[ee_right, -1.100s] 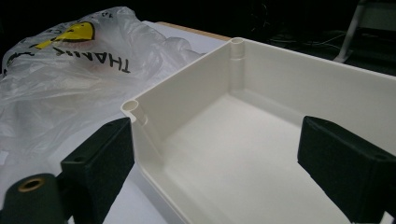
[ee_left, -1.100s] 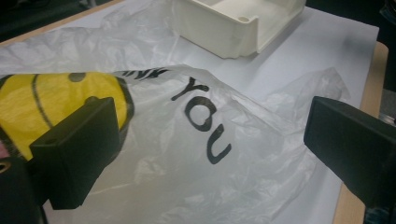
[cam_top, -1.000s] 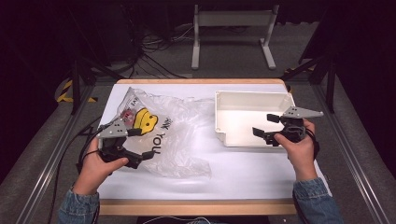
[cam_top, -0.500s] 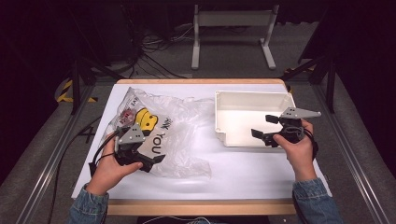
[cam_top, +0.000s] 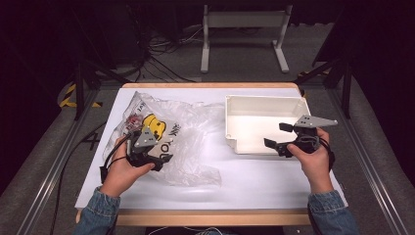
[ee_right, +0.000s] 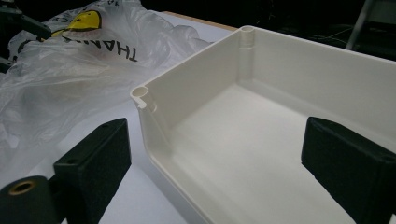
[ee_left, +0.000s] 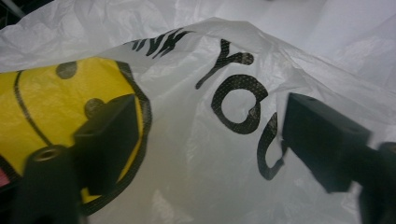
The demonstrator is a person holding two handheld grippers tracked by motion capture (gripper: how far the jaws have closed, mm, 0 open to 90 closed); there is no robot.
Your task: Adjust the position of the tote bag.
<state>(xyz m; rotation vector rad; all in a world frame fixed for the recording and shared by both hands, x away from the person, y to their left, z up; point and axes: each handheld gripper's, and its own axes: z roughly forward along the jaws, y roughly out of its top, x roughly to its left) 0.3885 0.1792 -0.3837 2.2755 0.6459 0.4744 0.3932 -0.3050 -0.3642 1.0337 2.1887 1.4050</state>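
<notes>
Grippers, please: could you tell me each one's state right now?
Left gripper: open, jaws over the plastic bag.
Right gripper: open, empty, at the white bin.

- The high view looks forward and down from above the person's side, taking in the whole bench (cam_top: 254, 186), both forearms and the dark floor beyond.
- The left gripper view rides low and very close, looking along its two black fingers (ee_left: 107, 140) at the bag (ee_left: 224, 154), whose print spreads across the picture.
- The right gripper view sits near the bench top, looking along its fingers (ee_right: 93, 158) over the tray (ee_right: 196, 88) at its near corner.
- The right gripper view and the high view share the tray and the bag; the bag lies at the upper left in the right gripper view.
- All three views share the bag.
</notes>
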